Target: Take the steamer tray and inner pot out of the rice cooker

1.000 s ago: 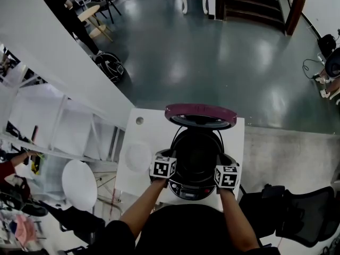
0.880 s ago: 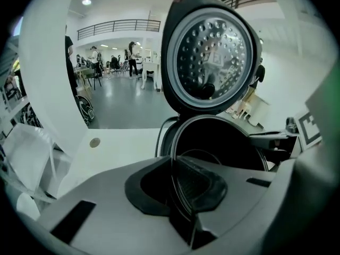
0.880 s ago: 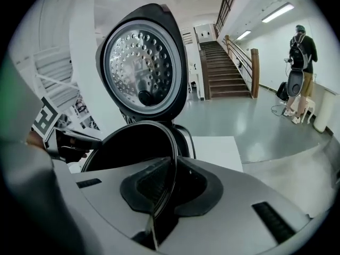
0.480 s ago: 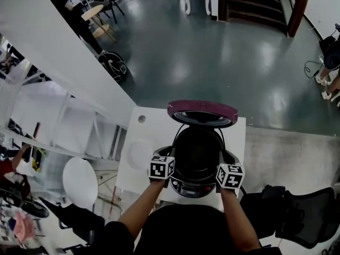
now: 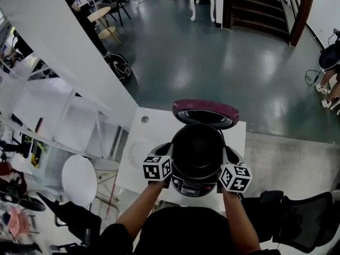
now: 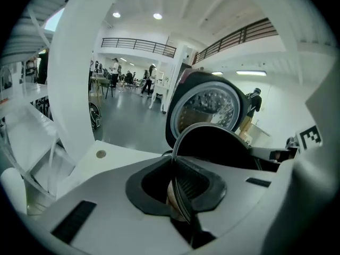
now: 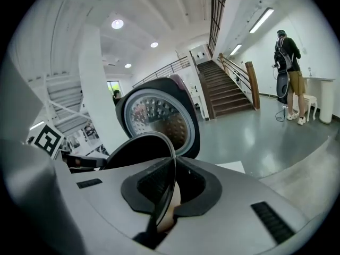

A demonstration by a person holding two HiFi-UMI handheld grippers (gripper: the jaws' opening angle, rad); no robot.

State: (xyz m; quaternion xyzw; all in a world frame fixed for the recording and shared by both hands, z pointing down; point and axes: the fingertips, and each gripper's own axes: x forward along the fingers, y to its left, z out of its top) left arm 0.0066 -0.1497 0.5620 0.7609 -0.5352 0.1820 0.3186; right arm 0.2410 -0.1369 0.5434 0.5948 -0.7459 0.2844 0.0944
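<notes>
Head view, looking steeply down: a black, round metal inner pot [image 5: 197,147] is sitting mouth-up directly over the dark rice cooker body with a control panel [image 5: 192,186], which is standing on a white rectangular table [image 5: 151,129]. The cooker's hinged lid with a maroon top [image 5: 206,112] is standing open on the far side of the pot. A pale round shape [image 5: 139,153] is lying on the table to the left of the cooker; it is too faint to name.

The left gripper [image 6: 178,193] is meeting the pot at its left rim. In the left gripper view the thin rim is running edge-on up between the two dark pads, and the jaws are standing almost together, pinching that rim from inside and outside. The pot's black wall is curving away to the right of the jaws, with the lid's silvery perforated inner face behind it.

The right gripper [image 7: 167,193] is meeting the pot at the opposite, right rim. In the right gripper view the rim is likewise passing between the pads; these jaws have just been closing and are now pressing nearly shut on it. The pot's body is lying to the left of these jaws.

The pot is thus spanning the gap between the two grippers, and each marker cube is sitting just outside the rim.
</notes>
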